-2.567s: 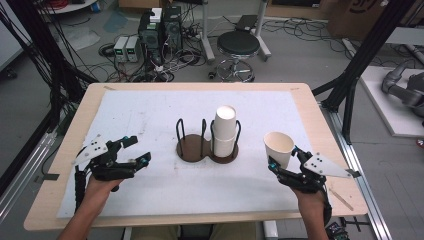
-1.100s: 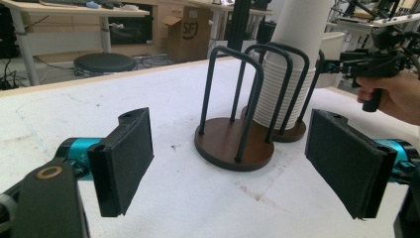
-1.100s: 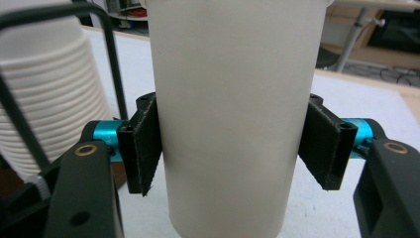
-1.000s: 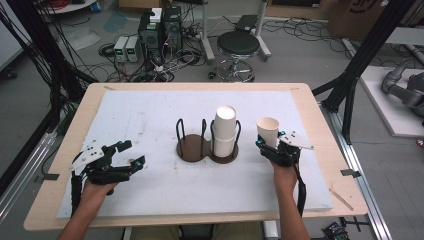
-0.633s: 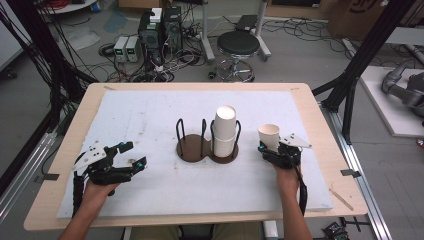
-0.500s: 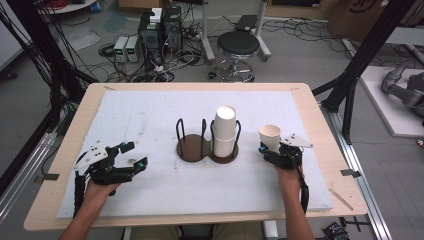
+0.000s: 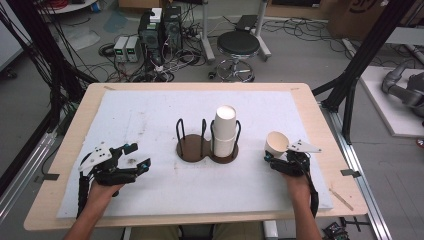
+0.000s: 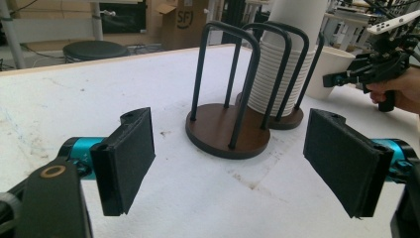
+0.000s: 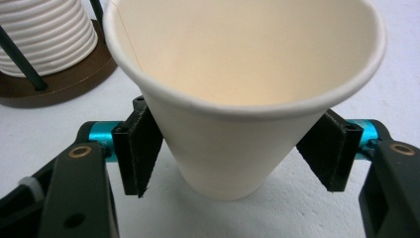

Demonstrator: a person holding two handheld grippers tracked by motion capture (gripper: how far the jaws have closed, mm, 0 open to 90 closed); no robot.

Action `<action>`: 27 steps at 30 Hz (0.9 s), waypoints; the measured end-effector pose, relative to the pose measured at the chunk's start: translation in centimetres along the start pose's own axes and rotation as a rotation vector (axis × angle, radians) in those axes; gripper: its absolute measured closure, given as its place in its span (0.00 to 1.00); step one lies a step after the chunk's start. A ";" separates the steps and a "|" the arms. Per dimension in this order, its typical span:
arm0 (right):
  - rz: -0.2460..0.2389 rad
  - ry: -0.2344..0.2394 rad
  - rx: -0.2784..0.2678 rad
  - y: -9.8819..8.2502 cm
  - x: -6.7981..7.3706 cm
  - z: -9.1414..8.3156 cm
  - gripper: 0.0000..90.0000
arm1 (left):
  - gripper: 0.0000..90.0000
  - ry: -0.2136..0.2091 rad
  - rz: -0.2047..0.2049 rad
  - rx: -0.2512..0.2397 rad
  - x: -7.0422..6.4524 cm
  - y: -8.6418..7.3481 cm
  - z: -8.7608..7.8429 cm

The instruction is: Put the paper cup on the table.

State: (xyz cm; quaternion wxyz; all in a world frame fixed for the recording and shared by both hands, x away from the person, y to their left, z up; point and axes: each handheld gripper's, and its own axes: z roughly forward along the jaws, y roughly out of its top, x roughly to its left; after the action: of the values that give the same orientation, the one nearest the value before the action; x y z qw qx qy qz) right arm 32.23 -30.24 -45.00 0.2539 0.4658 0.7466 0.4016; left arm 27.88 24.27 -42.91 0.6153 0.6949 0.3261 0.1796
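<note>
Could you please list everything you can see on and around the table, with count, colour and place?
Paper cup: one, white, upright on the mat right of the holder, between the right gripper's jaws.
Cup stack: one, white, in the holder's right bay.
Cup holder: one, dark brown base with black hoops, mat centre; left bay empty.
Mat: one, white, covering the table.
Table: one, light wood.
Stool: one, black, behind the table.
Left gripper: black, open, front left.
Right gripper: black, jaws just been opening.

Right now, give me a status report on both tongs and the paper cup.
Left tongs open, empty, low over the mat. Right tongs just opening around the paper cup, which stands upright on the mat. Cup holder close left of it; nothing between.
</note>
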 end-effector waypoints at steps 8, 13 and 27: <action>0.041 -0.012 0.048 -0.3 0.1 -1.3 0.23 | 0.21 -0.007 -0.024 0.004 0.2 0.0 -0.2; 0.058 -0.008 0.029 -0.5 0.6 -4.0 0.23 | 0.20 0.003 -0.037 -0.009 0.3 0.0 -0.6; -0.027 0.082 -0.133 -0.8 3.3 -8.7 0.23 | 0.20 0.021 -0.024 -0.039 -0.3 0.5 -1.7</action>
State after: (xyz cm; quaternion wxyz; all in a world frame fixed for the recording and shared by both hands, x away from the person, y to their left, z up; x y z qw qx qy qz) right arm 23.90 -30.65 -40.92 0.2589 0.4211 0.7341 0.4655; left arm 26.67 25.33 -42.07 0.6273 0.6769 0.3374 0.1858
